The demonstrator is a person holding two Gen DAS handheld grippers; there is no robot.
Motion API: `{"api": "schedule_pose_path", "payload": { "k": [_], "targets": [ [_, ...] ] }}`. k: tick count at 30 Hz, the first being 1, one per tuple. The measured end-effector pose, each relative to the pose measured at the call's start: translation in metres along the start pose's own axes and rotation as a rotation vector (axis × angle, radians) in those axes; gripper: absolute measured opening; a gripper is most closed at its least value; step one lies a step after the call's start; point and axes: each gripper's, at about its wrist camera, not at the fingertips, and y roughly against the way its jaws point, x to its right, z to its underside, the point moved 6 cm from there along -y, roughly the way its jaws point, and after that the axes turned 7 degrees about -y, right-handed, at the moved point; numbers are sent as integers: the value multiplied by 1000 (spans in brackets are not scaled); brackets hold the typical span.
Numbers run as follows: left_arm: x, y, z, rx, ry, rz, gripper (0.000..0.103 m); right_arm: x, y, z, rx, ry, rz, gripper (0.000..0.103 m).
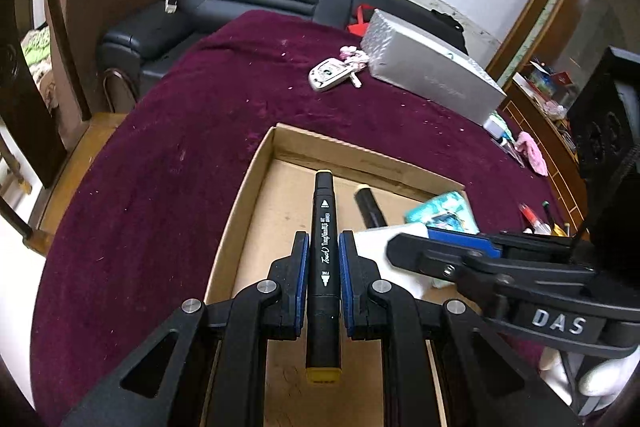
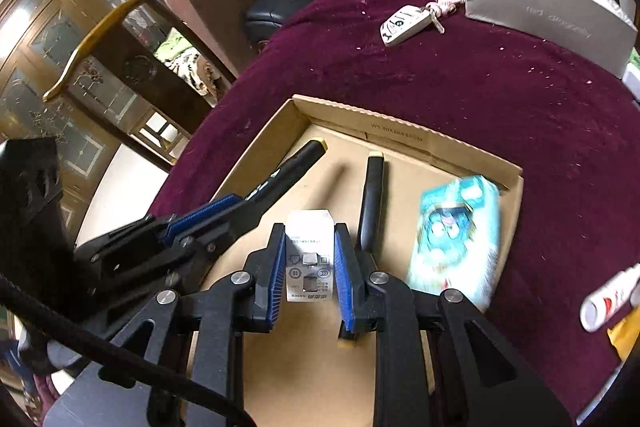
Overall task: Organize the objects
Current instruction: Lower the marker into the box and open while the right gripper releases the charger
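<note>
marker (image 1: pixel 323 267) lies lengthwise in clamped left jaws; right jaws grip white box (image 2: pixel 310 255).

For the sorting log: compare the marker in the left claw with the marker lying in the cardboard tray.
The held marker is clamped between the pads of the left claw, above the cardboard tray; the loose marker lies flat on the tray floor, ungripped. The held marker shows white printed lettering; no print can be made out on the loose one. The held one has darker yellow end caps; the loose one's cap looks paler. Both are black double-ended markers.
</note>
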Motion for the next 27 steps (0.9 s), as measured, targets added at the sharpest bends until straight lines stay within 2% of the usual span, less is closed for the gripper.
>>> {"api": "schedule_pose_path", "payload": {
  "k": [4, 8, 10, 12, 14, 17, 19, 21, 27],
  "targets": [
    [-14, -12, 0, -17, 47, -3, 11, 1, -13, -11, -2, -19, -1, 21],
    [-19, -17, 3, -28, 90, 28, 12, -3, -21, -16, 4, 13, 27, 21],
    [-23, -16, 2, -16, 103, 18, 12, -6, -23, -19, 15, 36, 46, 21],
    [-29, -15, 2, -15, 127, 22, 14, -9, -27, -21, 20, 64, 70, 21],
    [-33, -12, 4, -9, 156, 35, 22, -10, -28, -22, 36, 88, 116, 22],
    [-34, -3, 5, 9, 178, 57, 29, -11, -26, -24, 73, 128, 173, 29],
    [-33, 5, 4, 26, 177, 48, 34, -13, -21, -25, 106, 154, 217, 41],
    [-31, 15, 4, 46, 183, 62, 35, -12, -11, -27, 145, 164, 242, 46],
    [-14, 51, 6, 106, 190, 91, 35, -11, 30, -28, 248, 182, 288, 47]
  ]
}}
